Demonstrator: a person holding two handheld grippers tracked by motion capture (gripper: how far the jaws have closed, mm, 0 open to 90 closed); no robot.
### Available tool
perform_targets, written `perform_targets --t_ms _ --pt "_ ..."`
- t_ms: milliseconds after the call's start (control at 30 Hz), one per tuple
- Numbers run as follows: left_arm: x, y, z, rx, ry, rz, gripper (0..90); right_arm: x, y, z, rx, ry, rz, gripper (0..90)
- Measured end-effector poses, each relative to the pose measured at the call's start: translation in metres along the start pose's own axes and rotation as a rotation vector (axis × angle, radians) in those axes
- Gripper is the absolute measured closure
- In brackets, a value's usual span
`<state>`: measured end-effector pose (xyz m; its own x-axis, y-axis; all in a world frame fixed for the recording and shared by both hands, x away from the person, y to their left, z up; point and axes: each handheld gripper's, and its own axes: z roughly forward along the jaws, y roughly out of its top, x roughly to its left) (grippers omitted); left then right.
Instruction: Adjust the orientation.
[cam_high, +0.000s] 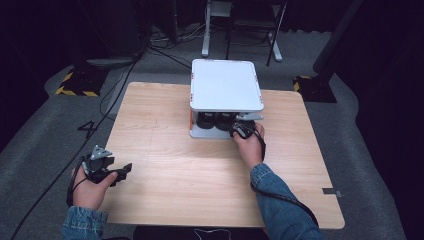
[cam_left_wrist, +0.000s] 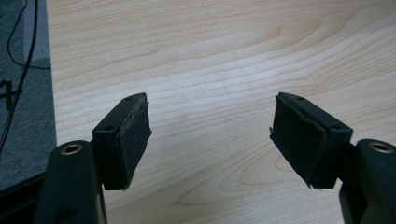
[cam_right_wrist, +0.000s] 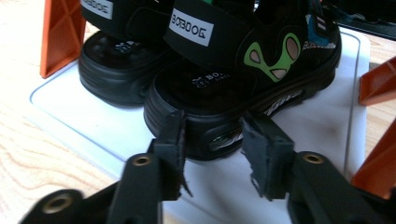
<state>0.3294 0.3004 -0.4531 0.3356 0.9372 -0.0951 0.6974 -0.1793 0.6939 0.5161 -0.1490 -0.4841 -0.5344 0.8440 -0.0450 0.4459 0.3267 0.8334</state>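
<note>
Rack (cam_high: 226, 85), white, two-tier, stands at counter's (cam_high: 165, 170) 12 o'clock edge; orange posts (cam_right_wrist: 60, 32) between tiers. Two black sandals (cam_right_wrist: 243, 70) sit side by side on lower shelf (cam_right_wrist: 93, 135), under top tier. Right hand-held gripper (cam_right_wrist: 212, 149) reaches into lower shelf, jaws apart, straddling sole heel of nearer sandal, not clamped. Left hand-held gripper (cam_high: 117, 172) hovers at counter's 8 o'clock, jaws wide apart over bare wood, holding nothing.

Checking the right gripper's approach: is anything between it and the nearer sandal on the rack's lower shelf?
Nothing visible. The right gripper has its open jaws either side of the nearer sandal's sole edge, with no object between. The orange posts stand off to the sides.
</note>
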Motion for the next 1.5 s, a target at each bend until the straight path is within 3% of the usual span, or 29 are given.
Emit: perform_targets --t_ms 100,333,467,600,700,767,867,933,1033,1067,1200,1267,1300,1333,1400,1500 --pt "-0.001 0.002 0.001 -0.004 -0.003 0.007 28.3 0.004 0.001 -0.001 -0.005 -0.021 0.010 57.4" --pt "-0.004 0.007 0.008 0.007 -0.018 0.018 28.3 0.040 0.004 -0.010 -0.075 0.053 -0.091 52.0" --pt "-0.006 0.009 0.009 0.000 -0.026 0.019 28.2 0.053 0.012 -0.002 -0.112 0.094 -0.053 42.9" --pt "-0.003 0.008 0.007 -0.004 -0.023 0.015 28.2 0.056 0.013 0.011 -0.113 0.084 -0.010 38.6" --pt "0.000 0.005 0.005 -0.003 -0.015 0.012 28.2 0.060 0.013 0.015 -0.117 0.098 -0.006 37.3" --pt "0.001 0.003 0.003 -0.004 -0.011 0.001 28.3 0.065 0.013 0.016 -0.122 0.121 -0.014 36.7" --pt "0.001 0.000 0.001 -0.003 -0.006 0.001 28.2 0.075 0.017 0.020 -0.126 0.199 -0.061 33.1" --pt "0.001 -0.002 -0.001 -0.002 -0.004 0.000 28.3 0.083 0.019 0.028 -0.117 0.201 -0.046 31.9" --pt "0.004 -0.007 -0.005 0.000 0.004 -0.012 28.3 0.092 0.019 0.038 -0.090 0.241 -0.071 33.6" --pt "0.005 -0.009 -0.006 0.000 0.009 -0.016 28.2 0.096 0.019 0.042 -0.095 0.274 -0.064 34.4" --pt "0.009 -0.013 -0.010 -0.002 0.018 -0.030 28.3 0.106 0.021 0.052 -0.070 0.307 -0.064 30.6" --pt "0.009 -0.014 -0.011 -0.004 0.019 -0.033 28.2 0.107 0.024 0.056 -0.047 0.275 -0.043 24.8" --pt "0.009 -0.014 -0.012 -0.006 0.021 -0.034 28.1 0.106 0.024 0.057 -0.060 0.241 -0.026 26.3" --pt "0.009 -0.014 -0.012 -0.005 0.021 -0.033 27.8 0.104 0.025 0.056 -0.071 0.226 0.009 33.3" --pt "0.009 -0.014 -0.013 -0.007 0.019 -0.033 27.8 0.099 0.023 0.055 -0.074 0.211 0.030 42.7" --pt "0.008 -0.012 -0.012 -0.005 0.015 -0.029 27.9 0.094 0.020 0.052 -0.074 0.210 0.032 44.4"
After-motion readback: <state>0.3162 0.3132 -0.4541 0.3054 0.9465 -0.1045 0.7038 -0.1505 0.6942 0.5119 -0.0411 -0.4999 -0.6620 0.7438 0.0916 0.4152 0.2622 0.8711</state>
